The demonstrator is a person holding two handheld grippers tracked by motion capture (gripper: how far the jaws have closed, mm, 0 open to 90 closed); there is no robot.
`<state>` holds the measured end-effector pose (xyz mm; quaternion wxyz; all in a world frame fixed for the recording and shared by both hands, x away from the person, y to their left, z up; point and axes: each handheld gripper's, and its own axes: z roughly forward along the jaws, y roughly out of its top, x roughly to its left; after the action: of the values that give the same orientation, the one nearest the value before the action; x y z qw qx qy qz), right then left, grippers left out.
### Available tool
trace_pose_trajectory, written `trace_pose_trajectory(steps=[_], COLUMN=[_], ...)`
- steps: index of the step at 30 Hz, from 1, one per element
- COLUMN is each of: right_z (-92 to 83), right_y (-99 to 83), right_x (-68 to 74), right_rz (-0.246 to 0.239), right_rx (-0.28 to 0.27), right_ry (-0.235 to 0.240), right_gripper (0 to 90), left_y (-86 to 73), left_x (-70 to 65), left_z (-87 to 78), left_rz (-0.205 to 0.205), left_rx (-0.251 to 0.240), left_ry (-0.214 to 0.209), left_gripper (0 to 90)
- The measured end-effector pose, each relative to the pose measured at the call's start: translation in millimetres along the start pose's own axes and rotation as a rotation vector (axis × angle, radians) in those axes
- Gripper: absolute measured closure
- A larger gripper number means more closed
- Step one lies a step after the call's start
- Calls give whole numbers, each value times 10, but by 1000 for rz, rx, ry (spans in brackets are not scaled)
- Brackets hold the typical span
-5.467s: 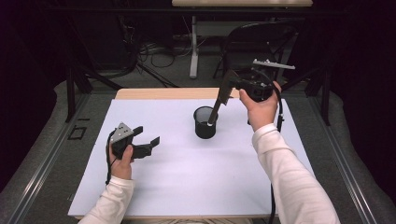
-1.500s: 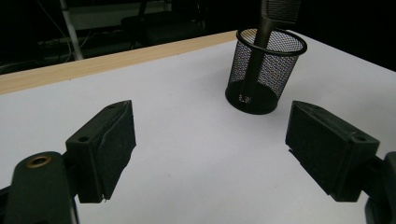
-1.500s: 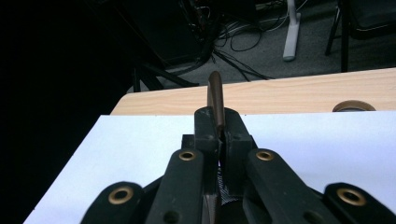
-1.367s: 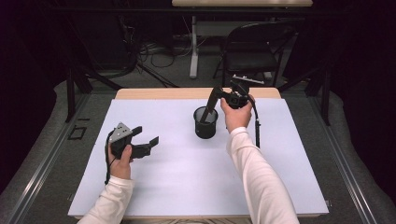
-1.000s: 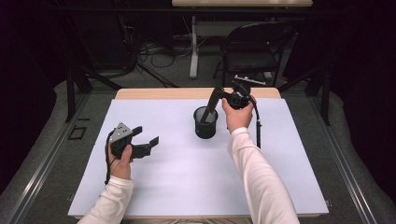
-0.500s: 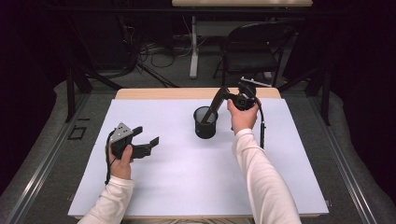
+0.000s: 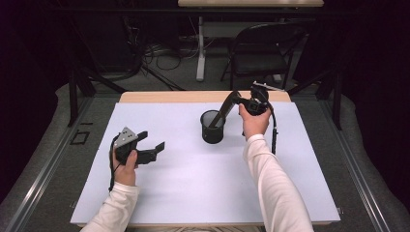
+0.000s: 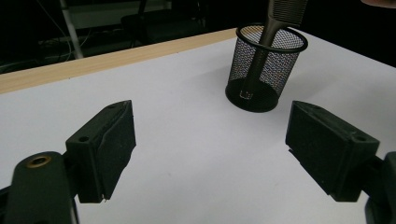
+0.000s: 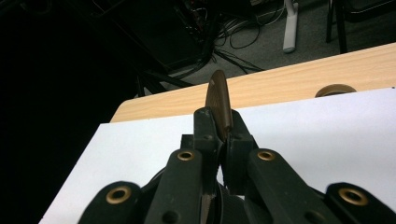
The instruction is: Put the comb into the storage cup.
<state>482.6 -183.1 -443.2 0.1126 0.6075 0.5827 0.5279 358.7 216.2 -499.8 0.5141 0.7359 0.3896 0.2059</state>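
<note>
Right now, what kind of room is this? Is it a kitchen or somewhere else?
Not a kitchen. It looks like a workshop or test lab. A plain table with a white top holds just a mesh cup. Behind it, cables lie tangled on the grey floor, and a black chair stands in the dark.
</note>
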Motion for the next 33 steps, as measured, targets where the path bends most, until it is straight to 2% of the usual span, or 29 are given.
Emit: trace_pose_trajectory(steps=[11,28,33], right_z=[0,-13,-5], right_y=[-3,-6,-24], right_x=[-7,-32,-53], right_rz=[-14,-21,-9], right_rx=[3,-5,-2], right_ry=[-3,9,17], right_gripper=[849,674,609], left_y=[0,-1,-1], left_x=[-1,-1,-2], left_z=[0,0,0], left_rz=[1,1,1], left_rx=[1,2,1], left_ry=[1,2,2], left_gripper=[162,162,162])
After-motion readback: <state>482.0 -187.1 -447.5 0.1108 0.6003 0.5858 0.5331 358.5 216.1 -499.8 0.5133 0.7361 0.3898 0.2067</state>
